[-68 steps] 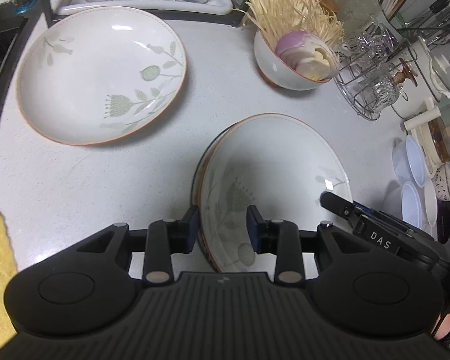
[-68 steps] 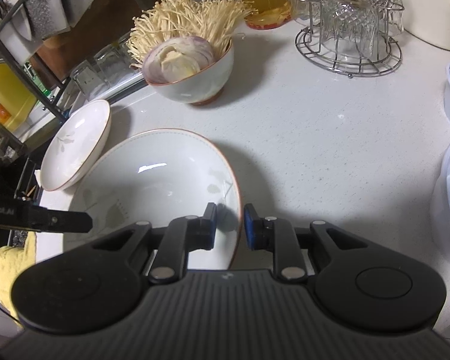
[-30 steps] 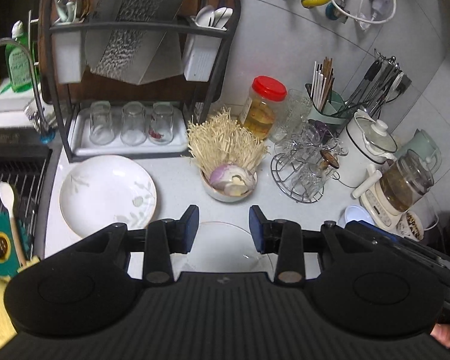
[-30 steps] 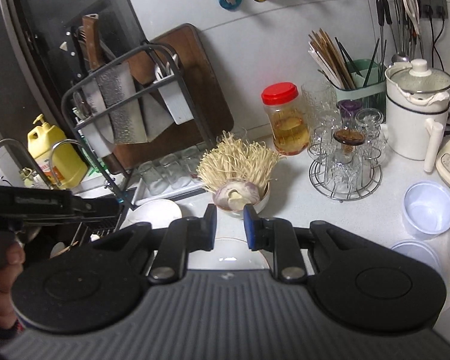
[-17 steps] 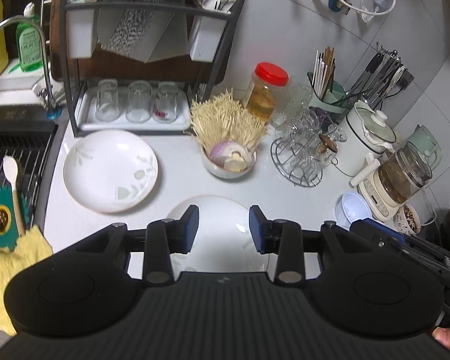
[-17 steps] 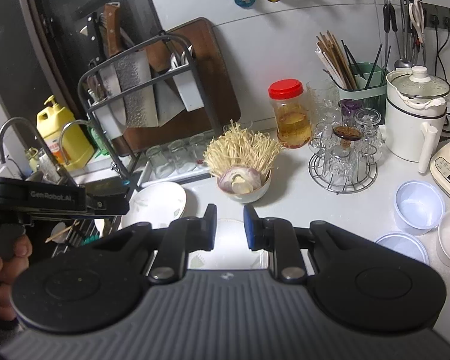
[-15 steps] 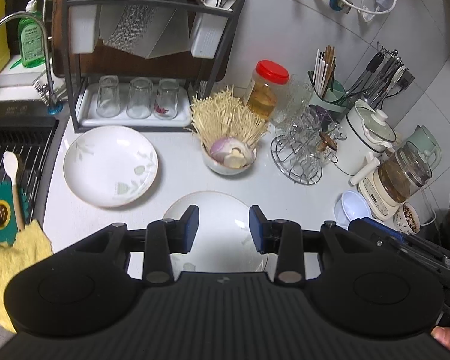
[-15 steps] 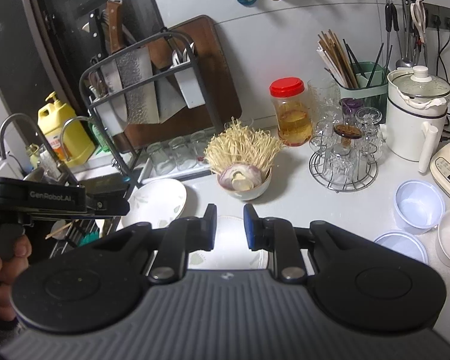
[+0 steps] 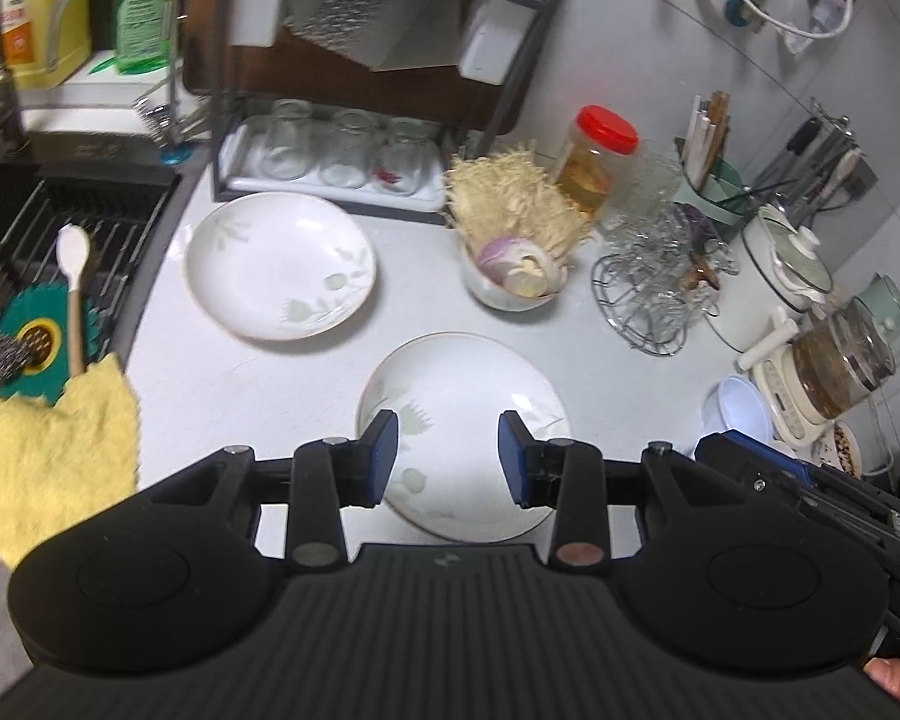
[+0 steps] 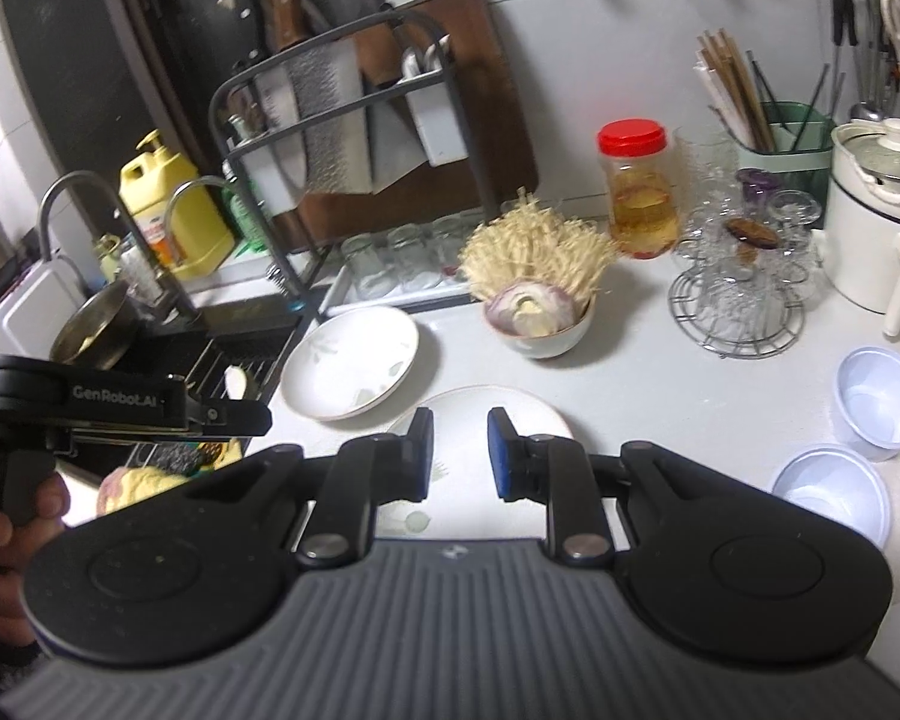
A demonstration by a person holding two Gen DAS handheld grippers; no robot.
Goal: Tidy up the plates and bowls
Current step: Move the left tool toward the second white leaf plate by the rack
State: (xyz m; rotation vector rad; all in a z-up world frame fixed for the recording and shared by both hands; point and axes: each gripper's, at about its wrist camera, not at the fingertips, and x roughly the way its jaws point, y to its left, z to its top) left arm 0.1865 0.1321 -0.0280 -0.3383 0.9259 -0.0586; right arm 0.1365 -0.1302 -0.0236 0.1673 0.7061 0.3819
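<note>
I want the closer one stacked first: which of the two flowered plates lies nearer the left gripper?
The near plate, lying right under the left gripper. The other plate sits farther back, before the glass rack.

jar (image 9: 594, 159): red lid, amber contents, by wall
cloth (image 9: 42, 444): yellow, at sink edge
wire rack (image 10: 738, 306): held clear glasses
soap jug (image 10: 174, 210): yellow, behind faucet
</note>
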